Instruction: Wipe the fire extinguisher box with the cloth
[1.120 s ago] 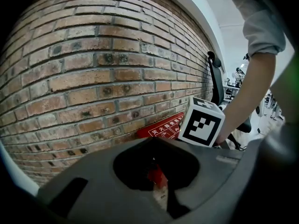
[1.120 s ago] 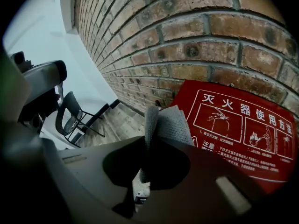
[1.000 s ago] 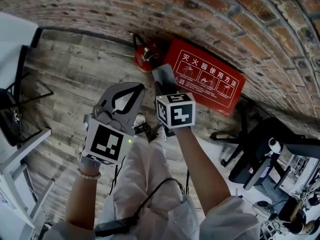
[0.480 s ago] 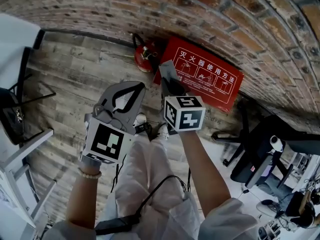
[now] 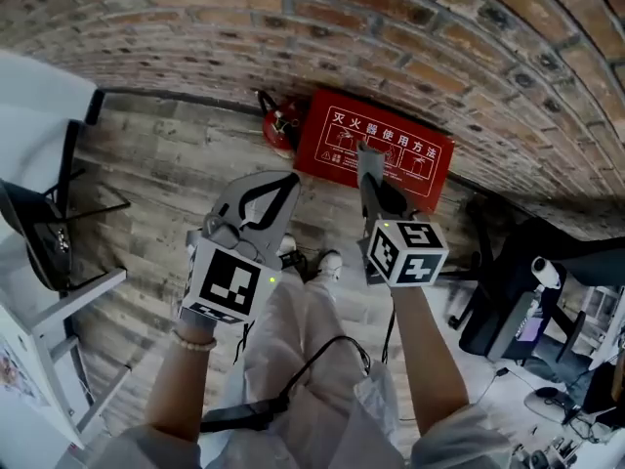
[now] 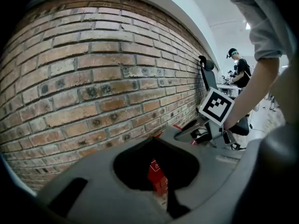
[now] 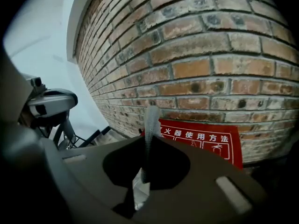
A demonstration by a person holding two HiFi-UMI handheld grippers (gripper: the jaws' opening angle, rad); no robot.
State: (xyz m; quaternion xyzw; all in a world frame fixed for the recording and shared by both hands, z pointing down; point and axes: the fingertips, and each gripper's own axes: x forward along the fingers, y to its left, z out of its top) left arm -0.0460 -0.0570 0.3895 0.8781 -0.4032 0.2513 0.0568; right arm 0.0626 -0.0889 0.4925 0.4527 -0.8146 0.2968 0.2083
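Note:
The red fire extinguisher box (image 5: 391, 154) lies on the wood floor against the brick wall, white print on its lid. My right gripper (image 5: 379, 191) is shut on a grey cloth (image 5: 368, 162) that hangs over the middle of the lid; I cannot tell whether it touches. In the right gripper view the cloth (image 7: 150, 120) stands up from the closed jaws of the right gripper (image 7: 148, 141), with the box (image 7: 205, 141) beyond. My left gripper (image 5: 286, 180) is shut on nothing, left of the box and above the floor. Through the left gripper (image 6: 154, 138) a red patch shows.
A red extinguisher (image 5: 278, 125) stands at the box's left end. A black office chair (image 5: 503, 296) is at the right, a black chair (image 5: 44, 228) and white desk at the left. My shoes (image 5: 328, 262) are just short of the box. A person (image 6: 240, 69) stands far back.
My right gripper has carried the cloth rightward, from the box's left end to about its middle. The left gripper has kept its place beside it, still shut.

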